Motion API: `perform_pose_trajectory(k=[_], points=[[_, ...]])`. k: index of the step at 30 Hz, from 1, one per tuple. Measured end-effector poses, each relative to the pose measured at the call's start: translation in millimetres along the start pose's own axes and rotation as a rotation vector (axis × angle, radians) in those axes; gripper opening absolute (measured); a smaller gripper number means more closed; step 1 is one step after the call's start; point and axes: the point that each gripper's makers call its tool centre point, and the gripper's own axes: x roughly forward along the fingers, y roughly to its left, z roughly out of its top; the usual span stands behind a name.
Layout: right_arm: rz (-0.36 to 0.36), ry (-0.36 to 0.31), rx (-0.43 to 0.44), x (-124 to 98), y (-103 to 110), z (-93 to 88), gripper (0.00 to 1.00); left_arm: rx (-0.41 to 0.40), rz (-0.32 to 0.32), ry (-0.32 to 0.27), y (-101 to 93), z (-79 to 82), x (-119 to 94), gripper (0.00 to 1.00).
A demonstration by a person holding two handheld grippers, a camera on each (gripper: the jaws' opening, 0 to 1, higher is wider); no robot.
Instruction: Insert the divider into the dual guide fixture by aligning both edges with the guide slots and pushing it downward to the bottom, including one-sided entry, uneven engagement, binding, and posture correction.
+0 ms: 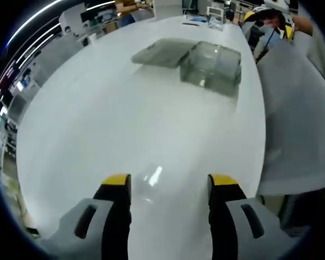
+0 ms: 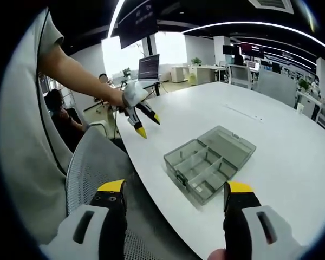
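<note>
Divider: not identifiable yet; the clear compartment box [image 2: 208,164] with its lid open sits on the white table [image 2: 281,124]. Left gripper [image 1: 169,187] and right gripper [image 2: 173,194] hover wide open, holding nothing. Likely pre-grasp; next, locate and pick the divider.

Broad white oval table [image 2: 271,114]; clear grey plastic compartment box [image 2: 208,162] with lid folded open flat on it, ahead of and between the right gripper's fingertips [image 2: 112,187]

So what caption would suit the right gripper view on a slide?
Open right gripper held above an open clear organizer box on a white table, left gripper hovering off the table edge.
</note>
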Motion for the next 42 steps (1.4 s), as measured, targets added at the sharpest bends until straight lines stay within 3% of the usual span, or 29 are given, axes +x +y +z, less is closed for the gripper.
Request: perform_pose_trajectory(k=[5, 18, 42], points=[[-0.003, 0.000, 0.011, 0, 0, -1.5, 0.70, 0.022, -0.004, 0.010, 8.5, -6.3, 4, 0.50], [0.000, 0.005, 0.017, 1, 0, -2.1, 0.70, 0.095, -0.048, 0.041, 3.5, -8.4, 12, 0.42], [0.018, 0.010, 0.023, 5, 2, -3.3, 0.70, 0.119, -0.153, 0.080, 3.9, -1.8, 10, 0.37]])
